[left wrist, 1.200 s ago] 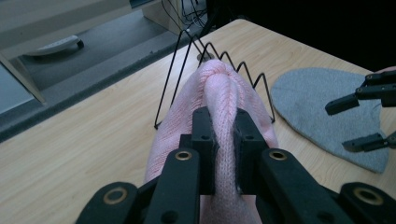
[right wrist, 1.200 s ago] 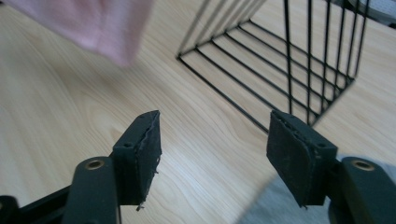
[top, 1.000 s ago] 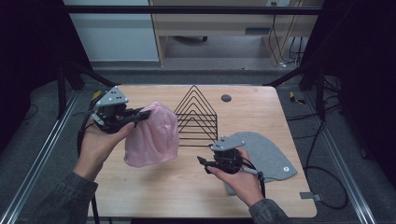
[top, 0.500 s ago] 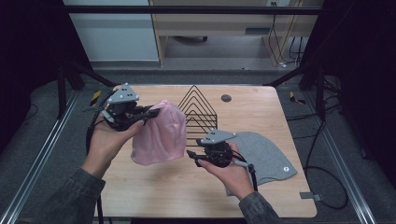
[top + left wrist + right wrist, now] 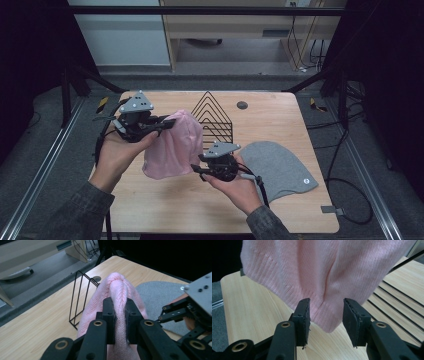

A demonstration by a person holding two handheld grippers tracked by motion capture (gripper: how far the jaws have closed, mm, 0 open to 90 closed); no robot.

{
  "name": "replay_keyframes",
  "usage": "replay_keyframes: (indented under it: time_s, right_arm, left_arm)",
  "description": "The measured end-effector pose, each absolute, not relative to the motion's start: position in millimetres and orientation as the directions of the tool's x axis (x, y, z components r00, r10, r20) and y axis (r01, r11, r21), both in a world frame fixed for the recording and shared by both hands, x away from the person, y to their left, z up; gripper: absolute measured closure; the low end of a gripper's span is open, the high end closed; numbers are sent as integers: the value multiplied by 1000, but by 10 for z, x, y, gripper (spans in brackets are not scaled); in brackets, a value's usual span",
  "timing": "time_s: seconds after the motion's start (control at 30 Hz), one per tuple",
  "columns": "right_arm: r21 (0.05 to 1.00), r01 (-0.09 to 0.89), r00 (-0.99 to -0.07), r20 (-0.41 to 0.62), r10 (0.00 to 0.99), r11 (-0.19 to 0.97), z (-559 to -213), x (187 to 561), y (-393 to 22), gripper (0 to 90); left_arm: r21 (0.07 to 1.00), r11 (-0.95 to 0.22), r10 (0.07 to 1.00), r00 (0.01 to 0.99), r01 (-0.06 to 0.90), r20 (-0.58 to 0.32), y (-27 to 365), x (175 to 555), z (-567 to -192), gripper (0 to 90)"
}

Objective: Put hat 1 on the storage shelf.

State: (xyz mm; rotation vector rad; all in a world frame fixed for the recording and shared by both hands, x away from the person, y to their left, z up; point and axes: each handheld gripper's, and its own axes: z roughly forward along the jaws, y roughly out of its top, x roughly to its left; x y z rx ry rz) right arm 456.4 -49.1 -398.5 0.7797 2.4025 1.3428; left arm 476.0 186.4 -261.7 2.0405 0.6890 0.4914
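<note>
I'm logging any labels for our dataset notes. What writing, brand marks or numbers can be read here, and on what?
No text can be read.
The grey hat carries a small round white tag, too small to read.
The pink hat shows no label or print.

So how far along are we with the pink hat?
Done: the left tool has the pink hat pinched and lifted off the table. In hand: the right tool is open around its lower rim. Left: closing on it; the grey hat lies untouched.
</note>
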Motion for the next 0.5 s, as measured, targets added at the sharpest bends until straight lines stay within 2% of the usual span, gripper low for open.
replay_keyframes:
  time_s: [0.2,0.4,0.5]
  right_arm:
    - [850,321,-811,19,584,417,-3964,4609,-485,583]
    - [856,323,-806,25,591,404,-3889,4635,-513,535]
    - [857,321,-808,25,589,404,-3870,4646,-501,548]
  left_arm:
    - [852,-446,625,777,275,76,1825,4714,-2622,813]
    - [849,-454,597,800,271,64,1760,4641,-2657,813]
    - [851,-450,584,810,272,50,1724,4617,-2671,814]
